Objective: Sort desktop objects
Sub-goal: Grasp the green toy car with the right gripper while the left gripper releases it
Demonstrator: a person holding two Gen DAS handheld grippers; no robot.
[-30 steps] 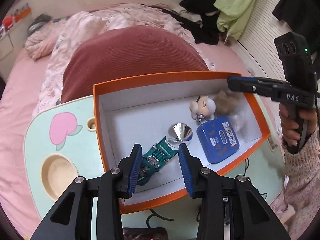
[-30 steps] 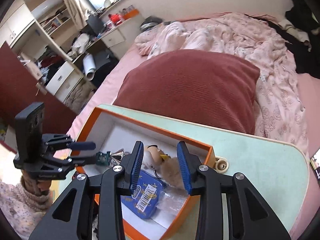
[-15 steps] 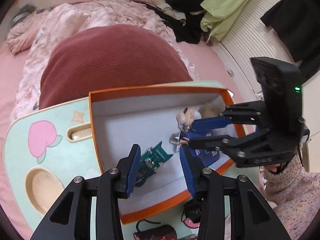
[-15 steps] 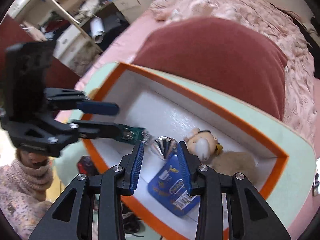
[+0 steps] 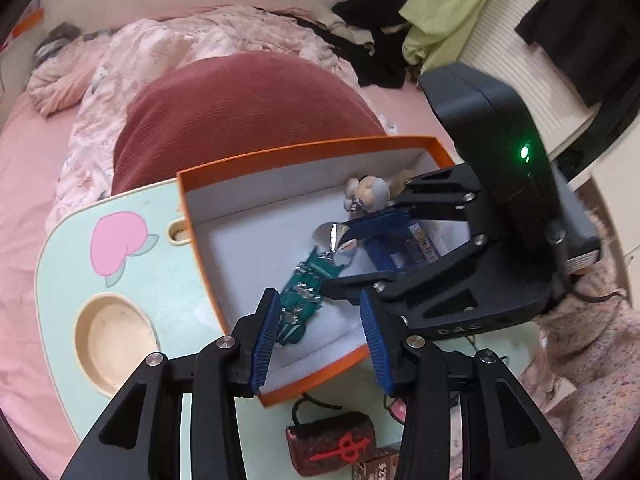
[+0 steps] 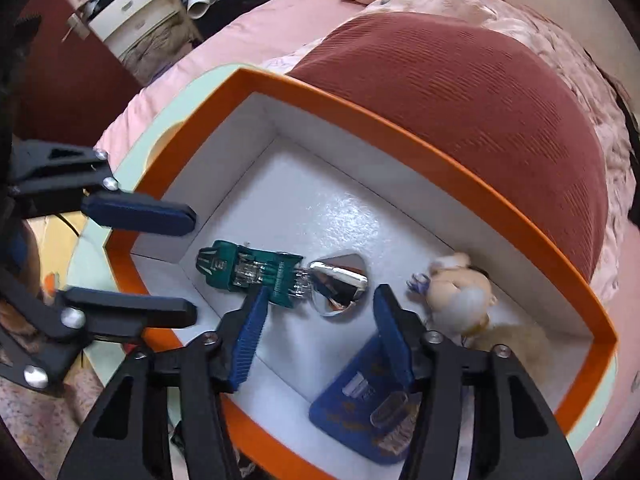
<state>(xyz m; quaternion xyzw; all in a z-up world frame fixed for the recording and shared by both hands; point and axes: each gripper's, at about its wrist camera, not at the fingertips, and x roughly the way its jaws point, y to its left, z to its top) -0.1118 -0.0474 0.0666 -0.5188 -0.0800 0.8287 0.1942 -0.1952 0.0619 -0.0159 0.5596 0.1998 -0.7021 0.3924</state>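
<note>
An orange box [image 5: 304, 148] [image 6: 360, 108] with a white inside holds a green circuit board [image 5: 304, 292] [image 6: 248, 272], a silver cone reflector [image 5: 334, 236] [image 6: 340, 280] at the board's end, a blue tin [image 5: 404, 248] [image 6: 360, 412] and a small doll [image 5: 366, 192] [image 6: 460, 292]. My right gripper [image 6: 322, 292] [image 5: 336, 260] points down into the box. Its jaws are opening, the reflector lies between the tips and the pads do not press on it. My left gripper [image 5: 318, 296] [image 6: 193, 265] hangs open over the box's near edge, empty, above the green board.
The box stands on a mint-green lap table [image 5: 132, 276] with a round cup hollow [image 5: 116, 340]. A dark block with a red character [image 5: 332, 444] and cables lie in front. A red pillow [image 5: 240, 100] and pink bedding lie behind. A knitted sleeve [image 5: 592, 380] is at right.
My right gripper came from the box's right end to its middle, tipped downward over the reflector, and its jaws widened. My left gripper shifted only slightly.
</note>
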